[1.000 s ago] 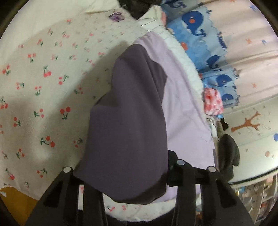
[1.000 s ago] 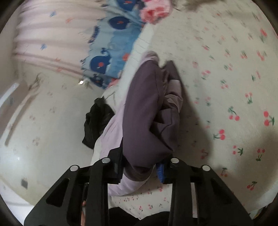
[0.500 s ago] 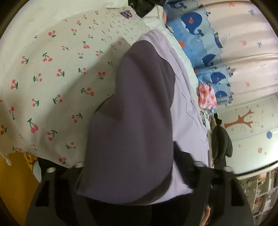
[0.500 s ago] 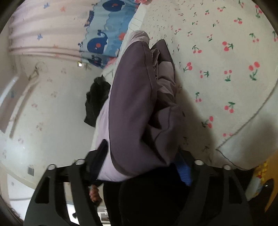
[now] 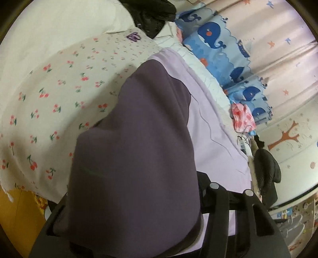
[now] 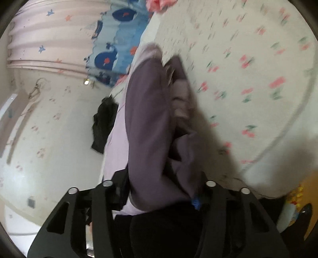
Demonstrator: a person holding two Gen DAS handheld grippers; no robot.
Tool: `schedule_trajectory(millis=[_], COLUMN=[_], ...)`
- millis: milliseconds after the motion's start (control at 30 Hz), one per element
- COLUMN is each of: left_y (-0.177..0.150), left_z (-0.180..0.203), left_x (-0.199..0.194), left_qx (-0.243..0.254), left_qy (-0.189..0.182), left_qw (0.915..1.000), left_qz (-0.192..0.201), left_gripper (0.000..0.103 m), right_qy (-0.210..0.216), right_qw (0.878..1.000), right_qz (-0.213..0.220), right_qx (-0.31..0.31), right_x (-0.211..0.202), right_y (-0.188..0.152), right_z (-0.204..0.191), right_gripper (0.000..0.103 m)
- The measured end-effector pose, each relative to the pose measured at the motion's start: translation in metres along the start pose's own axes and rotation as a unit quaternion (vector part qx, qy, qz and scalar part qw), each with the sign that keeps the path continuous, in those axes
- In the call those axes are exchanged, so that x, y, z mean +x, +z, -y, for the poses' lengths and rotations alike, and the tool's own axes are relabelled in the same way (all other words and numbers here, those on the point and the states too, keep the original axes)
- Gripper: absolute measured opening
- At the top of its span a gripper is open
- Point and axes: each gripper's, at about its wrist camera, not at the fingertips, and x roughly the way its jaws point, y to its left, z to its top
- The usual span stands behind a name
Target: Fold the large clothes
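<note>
Purple garment (image 5: pixel 139 158) lies between and over the closing left gripper (image 5: pixel 135 200) jaws; likewise the closing right gripper (image 6: pixel 161 184). Pad contact not discernible.

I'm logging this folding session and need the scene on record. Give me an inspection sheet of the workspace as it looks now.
Surface: bed with cherry-print sheet, wrinkled.
Job's things: purple garment, dark and lilac panels, bunched lengthwise along the bed's edge.
Clutter: black garment at the bed's far end; pink floral cloth by the edge.
Grippers: left gripper and right gripper both closing, purple fabric between the fingers of each.
Cables: nothing seen.
Surroundings: whale-print fabric, star-print curtain, tree wall sticker, dark hanging jacket.
</note>
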Motion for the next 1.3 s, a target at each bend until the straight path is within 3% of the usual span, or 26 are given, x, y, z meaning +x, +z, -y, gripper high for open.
schedule_trajectory(millis=[67, 133, 167, 233, 333, 500, 633, 733, 833, 900, 933, 1033, 1133, 1233, 1300], left_y=[-0.002, 0.0, 0.0, -0.001, -0.002, 0.01, 0.01, 0.006, 0.004, 0.005, 0.005, 0.005, 0.004, 0.002, 0.003], left_z=[-0.003, 0.003, 0.005, 0.01, 0.008, -0.002, 0.003, 0.006, 0.019, 0.015, 0.013, 0.01, 0.016, 0.021, 0.014], left_x=[-0.001, -0.003, -0.003, -0.004, -0.003, 0.0, 0.005, 0.004, 0.004, 0.005, 0.005, 0.005, 0.006, 0.005, 0.006], left_qx=[-0.004, -0.004, -0.005, -0.004, -0.013, -0.066, -0.047, -0.033, 0.003, -0.005, -0.01, -0.022, -0.01, 0.005, -0.012], left_qy=[0.006, 0.014, 0.019, 0.028, 0.033, 0.012, 0.021, -0.002, 0.013, 0.008, 0.004, -0.003, 0.007, 0.023, 0.016], left_qw=[0.9999, 0.9998, 0.9996, 0.999, 0.9984, 0.9969, 0.9972, 0.9977, 0.9978, 0.9979, 0.998, 0.9978, 0.9977, 0.9975, 0.998], left_qz=[0.009, 0.016, 0.021, 0.035, 0.044, 0.041, 0.054, 0.06, 0.065, 0.064, 0.062, 0.063, 0.066, 0.067, 0.061], left_gripper=[0.056, 0.058, 0.058, 0.06, 0.064, 0.068, 0.07, 0.07, 0.07, 0.07, 0.07, 0.07, 0.07, 0.07, 0.07], right_qy=[-0.071, -0.136, -0.15, -0.157, -0.162, -0.188, -0.254, -0.343, -0.337, -0.317, -0.307, -0.319, -0.349, -0.345, -0.324], right_qw=[0.996, 0.978, 0.967, 0.95, 0.936, 0.89, 0.87, 0.825, 0.832, 0.84, 0.836, 0.804, 0.779, 0.794, 0.794], right_qz=[0.048, 0.121, 0.163, 0.201, 0.158, 0.051, 0.006, -0.092, -0.097, -0.088, -0.076, -0.063, -0.099, -0.117, -0.104], right_qx=[-0.038, -0.104, -0.129, -0.18, -0.27, -0.413, -0.423, -0.44, -0.43, -0.431, -0.448, -0.497, -0.511, -0.487, -0.503], right_x=[-0.02, -0.046, -0.059, -0.06, -0.011, 0.151, 0.258, 0.336, 0.331, 0.306, 0.288, 0.252, 0.258, 0.256, 0.235], right_y=[-0.002, -0.004, -0.003, 0.0, 0.009, 0.013, 0.02, -0.004, 0.001, -0.002, -0.012, -0.043, -0.066, -0.055, -0.066], right_z=[-0.019, -0.052, -0.073, -0.118, -0.176, -0.253, -0.247, -0.203, -0.208, -0.222, -0.231, -0.238, -0.211, -0.217, -0.235], right_gripper=[0.055, 0.057, 0.067, 0.081, 0.085, 0.085, 0.085, 0.091, 0.091, 0.091, 0.091, 0.091, 0.093, 0.093, 0.093])
